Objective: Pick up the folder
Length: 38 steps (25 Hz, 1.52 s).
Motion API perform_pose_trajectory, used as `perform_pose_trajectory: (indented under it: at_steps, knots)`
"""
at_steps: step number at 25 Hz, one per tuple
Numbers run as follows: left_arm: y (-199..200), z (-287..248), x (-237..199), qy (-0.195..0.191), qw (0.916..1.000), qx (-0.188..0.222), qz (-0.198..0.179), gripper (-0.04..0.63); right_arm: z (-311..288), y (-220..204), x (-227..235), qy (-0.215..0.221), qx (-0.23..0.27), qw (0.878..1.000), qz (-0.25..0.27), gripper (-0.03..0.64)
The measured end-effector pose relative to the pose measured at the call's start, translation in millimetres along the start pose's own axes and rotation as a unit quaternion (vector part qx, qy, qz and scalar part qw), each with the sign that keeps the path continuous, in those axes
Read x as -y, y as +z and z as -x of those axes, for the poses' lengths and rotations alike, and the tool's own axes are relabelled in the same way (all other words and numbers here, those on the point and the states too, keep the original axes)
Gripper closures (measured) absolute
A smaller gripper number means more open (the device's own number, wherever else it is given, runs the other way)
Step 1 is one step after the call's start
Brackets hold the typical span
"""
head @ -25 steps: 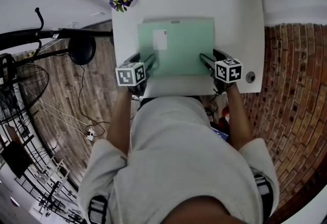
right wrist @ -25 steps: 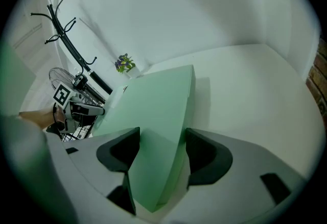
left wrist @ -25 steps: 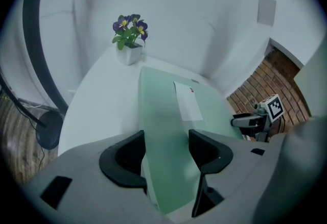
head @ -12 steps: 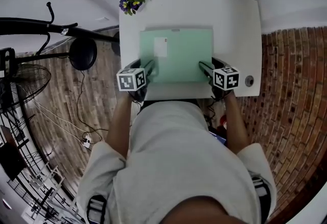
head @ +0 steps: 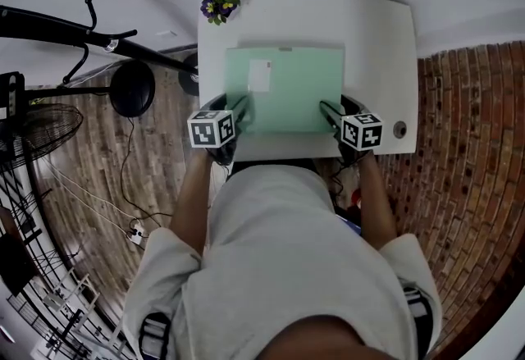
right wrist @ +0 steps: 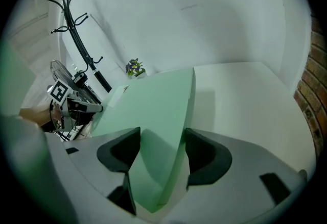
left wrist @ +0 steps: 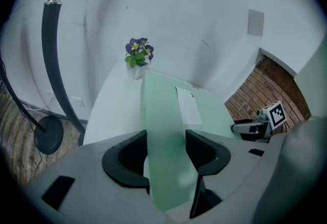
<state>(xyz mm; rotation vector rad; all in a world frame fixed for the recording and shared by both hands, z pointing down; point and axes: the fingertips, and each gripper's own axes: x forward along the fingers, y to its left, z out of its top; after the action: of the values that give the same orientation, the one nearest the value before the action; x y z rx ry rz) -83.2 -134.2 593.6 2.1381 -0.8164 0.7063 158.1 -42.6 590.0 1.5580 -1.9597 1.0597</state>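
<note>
A pale green folder [head: 287,88] with a white label [head: 260,75] is held over the white desk [head: 377,38]. My left gripper [head: 240,108] is shut on the folder's left edge near its front corner. Its jaws have just been closing with the folder [left wrist: 163,110] between them, and the sheet fills the left gripper's [left wrist: 166,141] gap. My right gripper [head: 328,111] is shut on the right edge. In the right gripper view the folder [right wrist: 153,100] runs through the right gripper's [right wrist: 162,139] jaws. It hangs tilted above the desk and casts a shadow there.
A small pot of purple flowers [head: 218,4] stands at the desk's far left corner. A round cable hole [head: 399,129] sits near the desk's front right. A black coat stand [head: 82,30] and a fan [head: 33,129] stand on the wooden floor to the left, a brick surface [head: 467,145] lies right.
Both grippers have come up a little with the folder between them, and its front edge has lifted from the desk. The left jaws have narrowed onto the folder's edge.
</note>
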Motion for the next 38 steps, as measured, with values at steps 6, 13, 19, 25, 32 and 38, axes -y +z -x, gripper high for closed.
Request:
perform_pose_trajectory:
  at_steps: [6, 13, 19, 25, 32, 38]
  knots:
    - [15, 10, 3, -0.012, 0.9994, 0.029, -0.011, 0.359, 15, 18, -9, -0.017, 0.040, 0.999, 0.018, 0.343]
    - [30, 30, 5, -0.013, 0.9965, 0.070, -0.043, 0.357, 29, 33, -26, -0.038, 0.063, 0.996, 0.041, 0.344]
    - [40, 40, 11, -0.028, 0.9937, 0.091, -0.059, 0.357, 43, 39, -34, -0.056, 0.080, 0.994, 0.043, 0.345]
    - [41, 42, 24, -0.034, 0.9915, 0.101, -0.074, 0.357, 55, 40, -31, -0.066, 0.093, 0.992, 0.047, 0.347]
    - [46, 38, 35, -0.023, 0.9916, 0.105, -0.071, 0.357, 59, 42, -19, -0.063, 0.097, 0.992, 0.048, 0.348]
    - [46, 33, 48, -0.005, 0.9920, 0.107, -0.067, 0.357, 61, 47, -2, -0.050, 0.102, 0.992, 0.061, 0.350]
